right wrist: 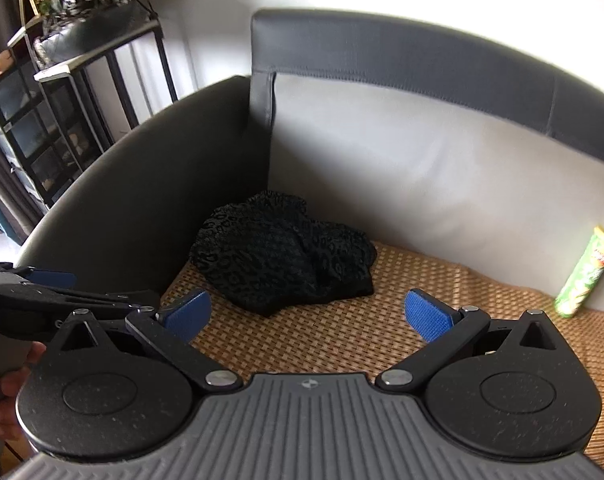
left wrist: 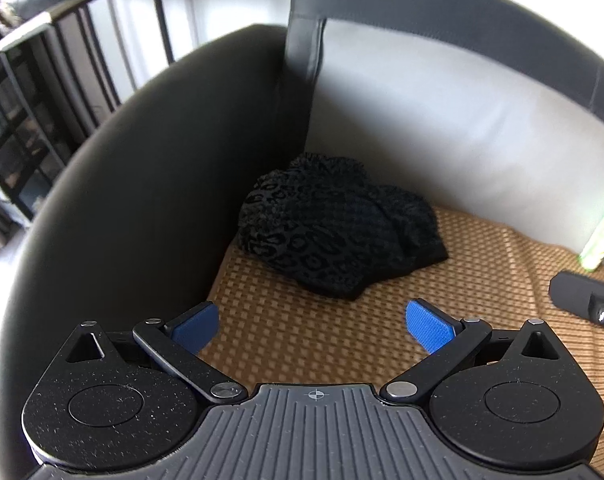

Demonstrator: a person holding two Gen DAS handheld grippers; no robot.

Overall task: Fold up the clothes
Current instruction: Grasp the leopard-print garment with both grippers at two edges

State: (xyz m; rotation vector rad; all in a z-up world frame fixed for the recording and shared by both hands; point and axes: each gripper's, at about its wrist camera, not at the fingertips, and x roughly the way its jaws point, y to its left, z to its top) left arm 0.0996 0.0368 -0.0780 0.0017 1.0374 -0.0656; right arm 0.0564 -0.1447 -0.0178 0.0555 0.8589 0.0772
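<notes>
A dark garment with a black leopard print (left wrist: 333,224) lies bunched in the back left corner of a sofa seat, on a woven tan mat (left wrist: 441,292). It also shows in the right wrist view (right wrist: 282,264). My left gripper (left wrist: 313,326) is open and empty, hovering over the mat a short way in front of the garment. My right gripper (right wrist: 307,316) is open and empty too, just in front of the garment. The left gripper's body shows at the left edge of the right wrist view (right wrist: 42,300).
The black sofa arm (left wrist: 154,208) curves along the left, the pale backrest (left wrist: 441,128) stands behind. A green snack can (right wrist: 585,276) leans against the backrest at the right. A black shelf unit (right wrist: 62,120) stands beyond the sofa arm.
</notes>
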